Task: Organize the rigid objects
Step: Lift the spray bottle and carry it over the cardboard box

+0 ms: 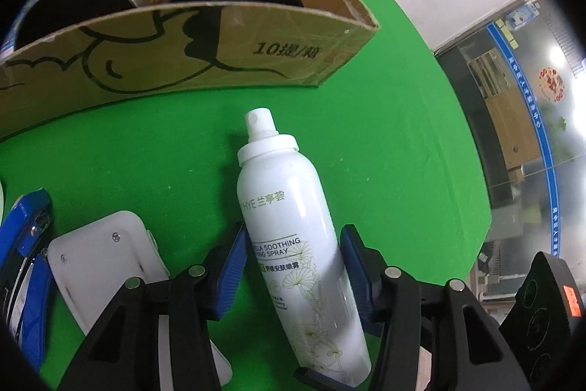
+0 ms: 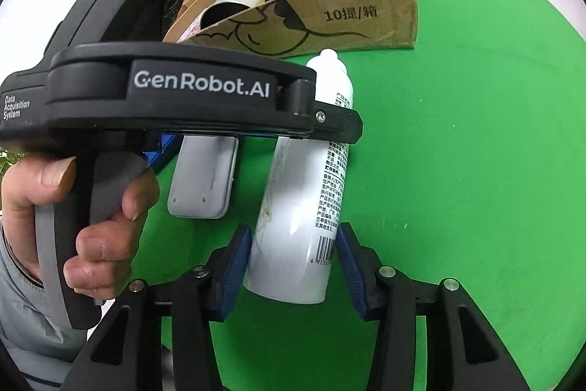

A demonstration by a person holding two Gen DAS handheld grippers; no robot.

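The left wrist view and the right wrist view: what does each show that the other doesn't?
Only the left wrist view shows the blue stapler-like tool and the bottle's white spray nozzle. Only the right wrist view shows the person's hand gripping the other black handheld gripper, and the bottle's barcode. Both show the white spray bottle lying on the green table, the brown cardboard box and the flat white plastic case.

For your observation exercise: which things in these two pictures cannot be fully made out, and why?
- Spray bottle: right wrist view, the left tool crosses its middle.
- Blue object: left wrist view, cut by the frame edge.
- Cardboard box: contents partly behind its front wall.
- Both tools' contact with the bottle: unclear.
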